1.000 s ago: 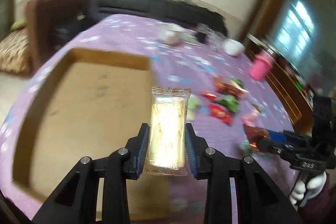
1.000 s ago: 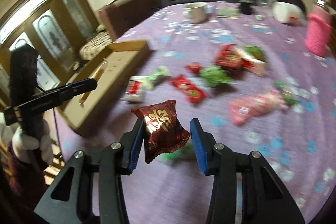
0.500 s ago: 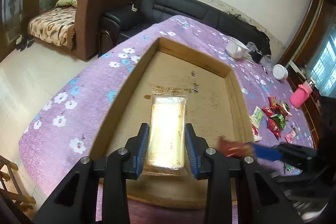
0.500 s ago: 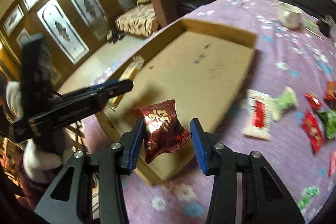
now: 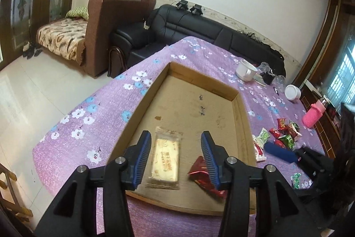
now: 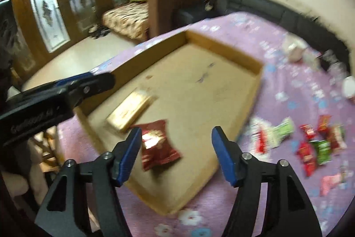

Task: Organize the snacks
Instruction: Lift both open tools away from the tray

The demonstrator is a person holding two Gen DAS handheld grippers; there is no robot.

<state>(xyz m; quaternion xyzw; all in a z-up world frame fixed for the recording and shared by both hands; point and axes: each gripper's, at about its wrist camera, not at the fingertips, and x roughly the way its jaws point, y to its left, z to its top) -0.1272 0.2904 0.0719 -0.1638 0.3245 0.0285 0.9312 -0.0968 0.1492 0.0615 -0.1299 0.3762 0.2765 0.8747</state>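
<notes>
- The left gripper (image 5: 176, 153) has its jaws spread wide and holds nothing; its blue pads (image 5: 143, 157) stand clear on both sides of the snack beneath.
- Between those jaws, nearer the left pad, the yellow cake packet (image 5: 166, 158) lies flat on the floor of the cardboard tray (image 5: 200, 78), its clear crimped end pointing away from the jaws.
- Just inside the right pad of the left gripper lies the dark red snack bag (image 5: 204, 177), partly hidden behind that finger, also on the tray floor.
- The right gripper (image 6: 176, 153) is likewise released, jaws well apart and empty.
- In the right wrist view the red bag (image 6: 158, 146) sits just beside the left pad, touching or almost touching it; motion blur leaves this unclear. The yellow packet (image 6: 131, 111) lies beyond it, further from the jaws and to their left, its near end just beside the bag.
- The left gripper's arm (image 6: 55, 94) reaches in from the left over the tray's near corner (image 6: 168, 203).
- To the right of both pairs of jaws, outside the tray wall, loose snacks (image 5: 283, 133) in red and green wrappers lie scattered on the purple flowered tablecloth (image 5: 73, 137).
- Far beyond the jaws stand a white mug (image 5: 245, 70), a white bowl (image 5: 292, 92) and a pink bottle (image 5: 314, 112).
</notes>
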